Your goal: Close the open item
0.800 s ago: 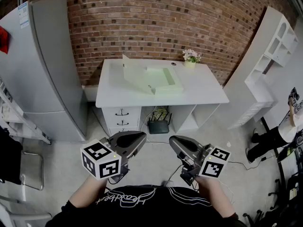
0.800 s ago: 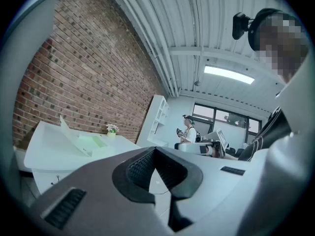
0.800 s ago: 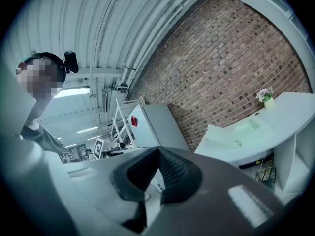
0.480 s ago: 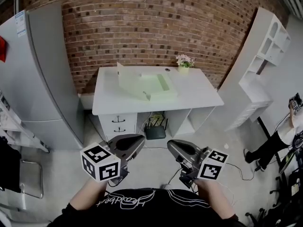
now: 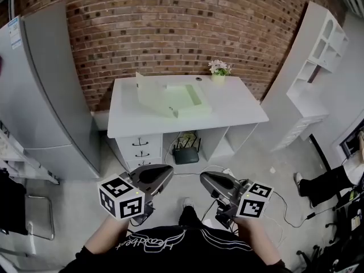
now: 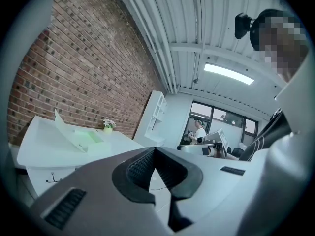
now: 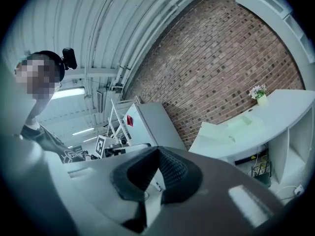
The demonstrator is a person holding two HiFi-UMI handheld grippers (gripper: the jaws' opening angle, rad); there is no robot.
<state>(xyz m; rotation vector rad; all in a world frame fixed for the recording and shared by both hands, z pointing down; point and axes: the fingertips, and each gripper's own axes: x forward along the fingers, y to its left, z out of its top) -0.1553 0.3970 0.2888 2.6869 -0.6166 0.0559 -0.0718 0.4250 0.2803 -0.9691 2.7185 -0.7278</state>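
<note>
Box (image 5: 181, 99) lies open in head view; gripper views show left hand-held gripper (image 6: 153, 149), right hand-held gripper (image 7: 158, 149) closed.

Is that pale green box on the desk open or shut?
Open: the pale green box has its lid standing up, showing the inside.

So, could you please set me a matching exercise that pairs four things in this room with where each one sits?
Things:
1. pale green box
2. flower pot
3. black router
4. grey fridge

Places:
A. in the open bay under the desk
B. beside the desk, at the head view's left
C. at the back of the desk top, near the brick wall
D. around the middle of the desk top, lid standing open

Pairs: 1-D, 2-C, 3-A, 4-B.
</note>
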